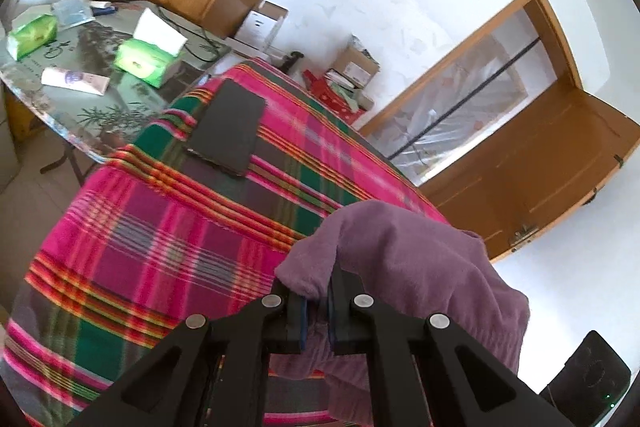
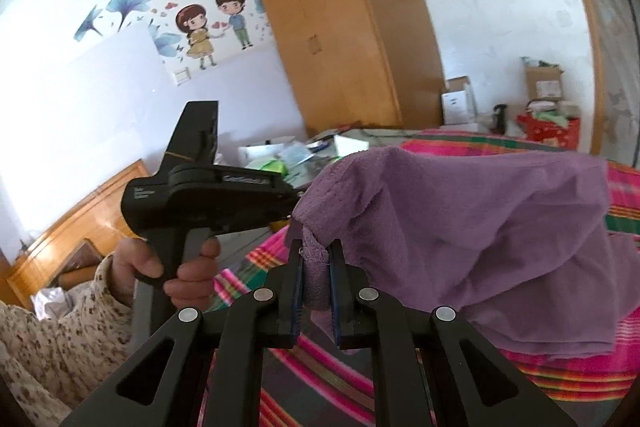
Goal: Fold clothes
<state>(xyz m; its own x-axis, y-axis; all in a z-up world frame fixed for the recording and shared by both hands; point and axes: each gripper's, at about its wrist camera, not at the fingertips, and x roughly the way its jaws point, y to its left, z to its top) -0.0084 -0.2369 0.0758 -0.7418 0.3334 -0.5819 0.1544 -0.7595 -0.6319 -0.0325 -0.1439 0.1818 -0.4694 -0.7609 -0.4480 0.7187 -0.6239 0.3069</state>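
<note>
We hold soft purple fleece garment (image 2: 460, 227) aloft over plaid-covered bed's (image 1: 168, 227) near edge, left gripper (image 1: 316, 311) and right gripper (image 2: 316, 287) each pinching hem narrowly. Risk: thin bite slips, fold skews.

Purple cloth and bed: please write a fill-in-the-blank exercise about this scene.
1. Both grippers, left and right, are shut on the ____ cloth.
2. The bed cover has a ____ pattern.
3. A black ____ lies flat on the cover.

Missing words: purple; plaid; phone
</note>
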